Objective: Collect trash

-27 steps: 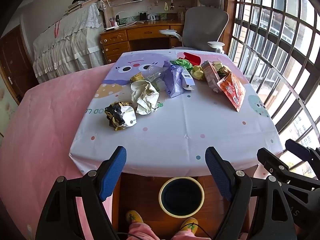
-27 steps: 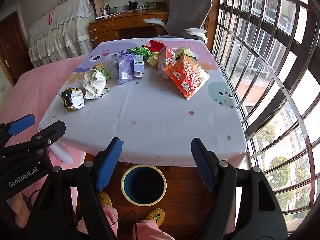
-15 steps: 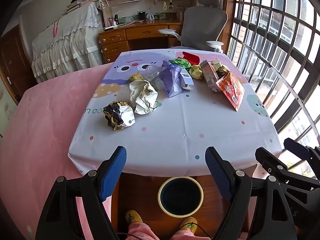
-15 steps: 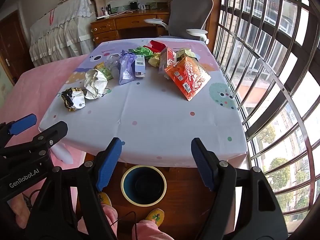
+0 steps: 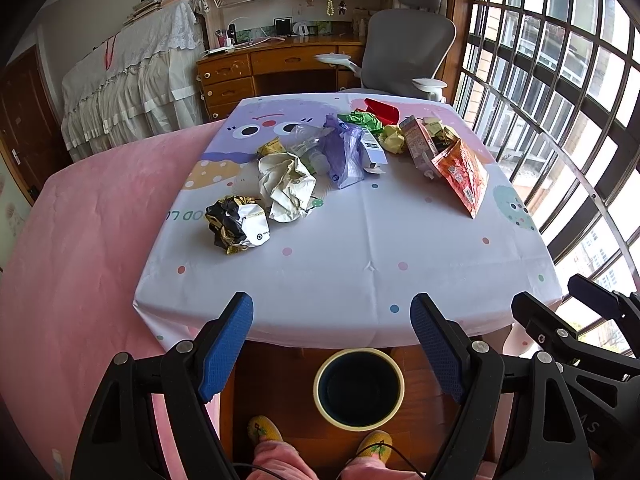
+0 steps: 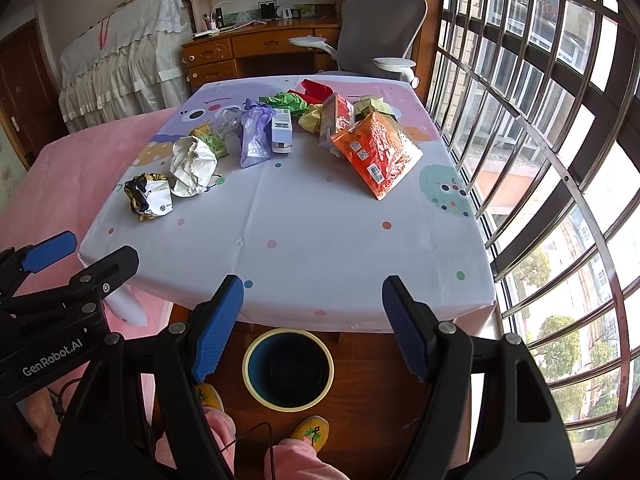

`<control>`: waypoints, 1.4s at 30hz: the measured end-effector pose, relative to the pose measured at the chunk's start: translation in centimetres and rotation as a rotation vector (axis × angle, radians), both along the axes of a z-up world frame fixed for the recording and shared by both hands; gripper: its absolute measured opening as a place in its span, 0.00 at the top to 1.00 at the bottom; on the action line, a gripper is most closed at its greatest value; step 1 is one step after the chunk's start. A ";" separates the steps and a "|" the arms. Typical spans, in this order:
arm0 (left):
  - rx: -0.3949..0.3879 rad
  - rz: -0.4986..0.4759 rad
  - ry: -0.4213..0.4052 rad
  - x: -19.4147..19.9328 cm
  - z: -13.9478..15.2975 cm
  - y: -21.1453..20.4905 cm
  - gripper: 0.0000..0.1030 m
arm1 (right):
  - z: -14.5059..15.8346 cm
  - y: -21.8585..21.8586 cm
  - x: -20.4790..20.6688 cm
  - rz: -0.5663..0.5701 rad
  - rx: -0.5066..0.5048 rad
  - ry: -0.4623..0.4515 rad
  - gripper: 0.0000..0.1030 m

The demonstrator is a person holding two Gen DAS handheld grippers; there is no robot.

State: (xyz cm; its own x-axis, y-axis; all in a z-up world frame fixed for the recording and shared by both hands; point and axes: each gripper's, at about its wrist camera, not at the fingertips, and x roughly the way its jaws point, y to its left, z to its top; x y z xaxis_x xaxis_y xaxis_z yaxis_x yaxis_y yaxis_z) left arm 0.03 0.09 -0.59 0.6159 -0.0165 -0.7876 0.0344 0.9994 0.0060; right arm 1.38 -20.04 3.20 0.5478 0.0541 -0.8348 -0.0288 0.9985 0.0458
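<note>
both grippers spread, trash untouched

left gripper (image 5: 332, 344) and right gripper (image 6: 312, 328) hang wide apart, empty, above the bin (image 6: 288, 368) on the floor. beyond, on the table (image 6: 320, 248): black-gold wrapper (image 5: 236, 224), white paper ball (image 5: 286, 186), purple bag (image 5: 344, 152), orange snack bag (image 6: 376, 152).

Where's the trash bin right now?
The trash bin stands on the wooden floor below the table's near edge, just ahead of the person's slippers, in both views.
</note>
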 end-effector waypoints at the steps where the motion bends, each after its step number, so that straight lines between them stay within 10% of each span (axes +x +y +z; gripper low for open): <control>1: -0.001 0.000 -0.001 0.0 0.0 0.0 0.20 | 0.0 0.0 0.0 0.002 0.000 -0.002 0.32; 42: -0.065 0.052 -0.085 -1.8 3.5 3.5 0.19 | 1.5 3.3 1.4 0.038 -0.037 -0.014 0.32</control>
State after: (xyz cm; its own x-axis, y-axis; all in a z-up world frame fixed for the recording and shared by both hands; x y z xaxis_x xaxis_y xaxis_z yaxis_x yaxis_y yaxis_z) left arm -1.81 3.55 2.88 0.6817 -0.0321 -0.7310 -0.0153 0.9982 -0.0582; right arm 2.77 -16.76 4.67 0.5573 0.0437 -0.8291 -0.0666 0.9977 0.0078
